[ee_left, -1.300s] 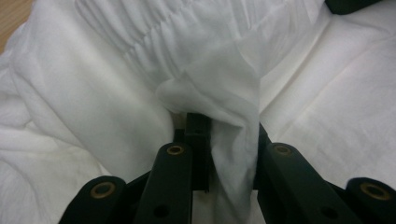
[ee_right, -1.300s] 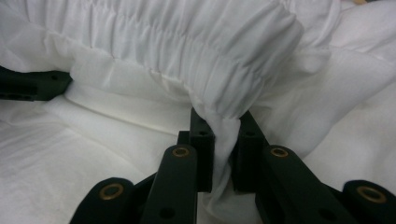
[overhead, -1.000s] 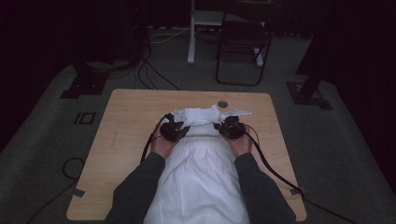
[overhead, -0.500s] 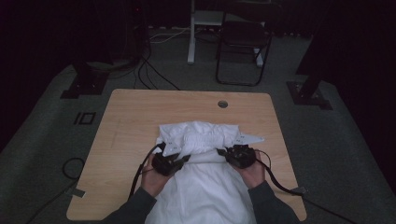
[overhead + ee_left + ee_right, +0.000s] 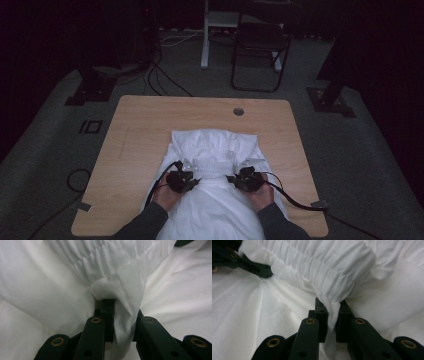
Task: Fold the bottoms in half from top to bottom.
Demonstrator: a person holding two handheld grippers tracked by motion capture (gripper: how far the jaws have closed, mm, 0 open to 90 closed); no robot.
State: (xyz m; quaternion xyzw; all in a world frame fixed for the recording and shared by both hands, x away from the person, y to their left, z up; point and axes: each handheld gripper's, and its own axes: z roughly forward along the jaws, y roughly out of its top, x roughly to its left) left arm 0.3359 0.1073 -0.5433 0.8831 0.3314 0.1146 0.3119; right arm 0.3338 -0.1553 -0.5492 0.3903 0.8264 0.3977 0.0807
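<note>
Table (image 5: 150, 125): light wood, a small round hole (image 5: 238, 111) near the far edge.

Garment (image 5: 212, 150): white, lying on the near half of the table, its lower part running off the near edge between the person's forearms. The far part lies bunched in soft folds; a gathered, elastic-looking band (image 5: 332, 272) runs across between the two grippers.

Left gripper (image 5: 181, 181): clenched on a pinch of cloth at the band's left end; in the left gripper view fabric is wedged between the jaws.

Right gripper (image 5: 246, 179): clamped on the band's right end, cloth squeezed between the jaws.

Progress, judged: looks like folding or laying out. One fold seems made, the far part doubled over. Both pinches not yet released; bunched folds unsmoothed; the overhanging part not yet dealt with. Roughly midway at best.
</note>
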